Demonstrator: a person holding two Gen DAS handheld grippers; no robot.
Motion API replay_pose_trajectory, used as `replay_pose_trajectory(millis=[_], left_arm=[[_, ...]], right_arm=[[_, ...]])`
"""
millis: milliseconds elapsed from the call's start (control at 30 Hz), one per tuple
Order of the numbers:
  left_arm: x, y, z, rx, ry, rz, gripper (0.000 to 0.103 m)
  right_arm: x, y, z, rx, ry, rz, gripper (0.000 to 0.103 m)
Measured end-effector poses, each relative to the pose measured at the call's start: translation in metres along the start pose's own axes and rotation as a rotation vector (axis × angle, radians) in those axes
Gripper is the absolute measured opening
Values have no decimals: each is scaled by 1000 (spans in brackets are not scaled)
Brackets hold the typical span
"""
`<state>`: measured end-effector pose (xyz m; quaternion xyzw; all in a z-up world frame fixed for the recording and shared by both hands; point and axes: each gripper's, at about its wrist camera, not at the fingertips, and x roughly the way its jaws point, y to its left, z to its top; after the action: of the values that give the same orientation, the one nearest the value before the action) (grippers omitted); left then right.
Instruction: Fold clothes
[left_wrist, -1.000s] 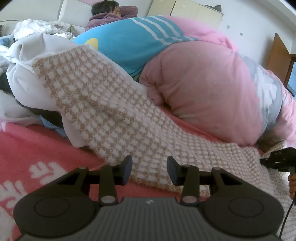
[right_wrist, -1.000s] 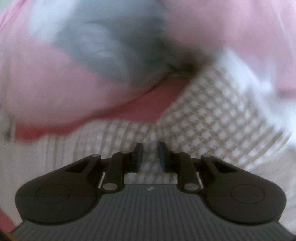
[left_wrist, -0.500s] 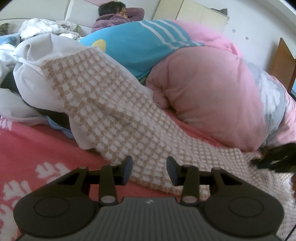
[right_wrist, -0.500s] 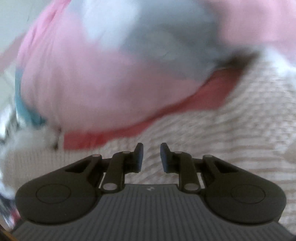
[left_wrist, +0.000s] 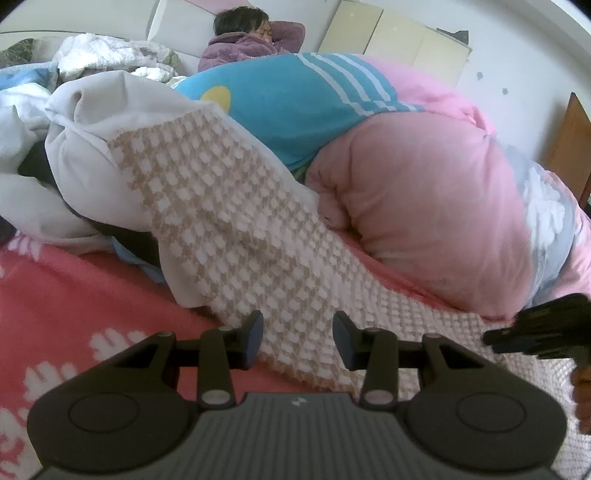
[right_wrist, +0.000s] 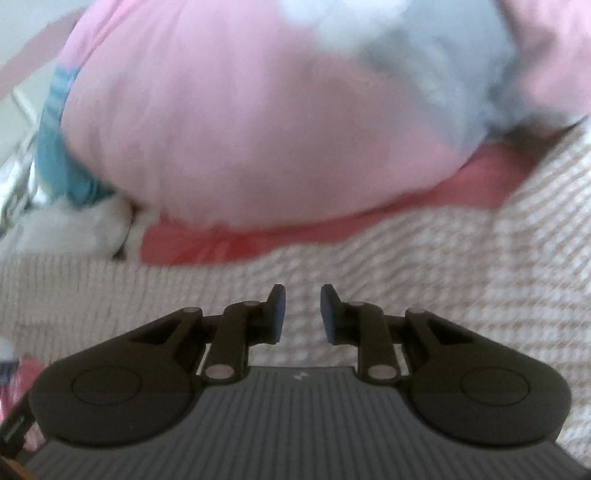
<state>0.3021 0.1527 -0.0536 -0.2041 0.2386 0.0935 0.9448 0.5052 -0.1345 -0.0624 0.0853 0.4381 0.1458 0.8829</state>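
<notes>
A beige-and-white checked knit garment (left_wrist: 229, 221) with a white lining lies stretched across the red bedsheet (left_wrist: 74, 306), running from a pile at the left to the lower right. My left gripper (left_wrist: 297, 339) hovers open over the garment's near edge, with nothing between its fingers. My right gripper (right_wrist: 303, 314) stands narrowly open above the flat knit cloth (right_wrist: 406, 266), its pads holding nothing. In the left wrist view the right gripper (left_wrist: 539, 332) shows at the right edge, just over the cloth, with part of a hand (left_wrist: 583, 398) below it.
A bulky pink quilt (left_wrist: 424, 192) with a blue striped part (left_wrist: 295, 107) lies right behind the garment. White clothes (left_wrist: 74, 155) are heaped at the left. A person (left_wrist: 251, 40) lies at the back. Wooden furniture (left_wrist: 569, 147) stands at the right.
The right gripper has slid leftward over the knit cloth, and the pink quilt now fills its view. It reaches further into the left wrist view. The left gripper has barely moved.
</notes>
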Motion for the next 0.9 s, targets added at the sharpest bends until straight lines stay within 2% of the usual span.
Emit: replay_pose_trajectory(millis=[33, 133, 200, 267, 367, 500, 600, 700, 800, 900], left_arm=[[-1, 0, -1, 0, 1, 0, 43], [-1, 0, 0, -5, 3, -11, 43], [1, -1, 0, 2, 2, -14, 43], [3, -2, 0, 9, 12, -16, 43], [2, -3, -1, 11, 27, -25, 43], [0, -4, -1, 11, 25, -31, 44], [-1, -5, -3, 14, 33, -33, 44], [-4, -8, -9, 26, 43, -35, 44], [-15, -13, -16, 68, 47, -52, 44], [-40, -19, -25, 111, 55, -116, 44]], right_arm=[[9, 3, -2, -6, 18, -15, 20], [47, -5, 3, 99, 21, -33, 20], [53, -10, 12, 168, -28, -22, 20], [54, -15, 20, 237, -62, -13, 20], [30, -24, 22, 320, -86, 0, 21], [-49, -40, 10, 358, -164, 50, 23], [-137, -59, -18, 369, -208, 92, 25], [-226, -68, -63, 317, -263, 95, 28], [-288, -78, -124, 251, -308, 46, 29], [-316, -83, -188, 220, -295, -20, 29]])
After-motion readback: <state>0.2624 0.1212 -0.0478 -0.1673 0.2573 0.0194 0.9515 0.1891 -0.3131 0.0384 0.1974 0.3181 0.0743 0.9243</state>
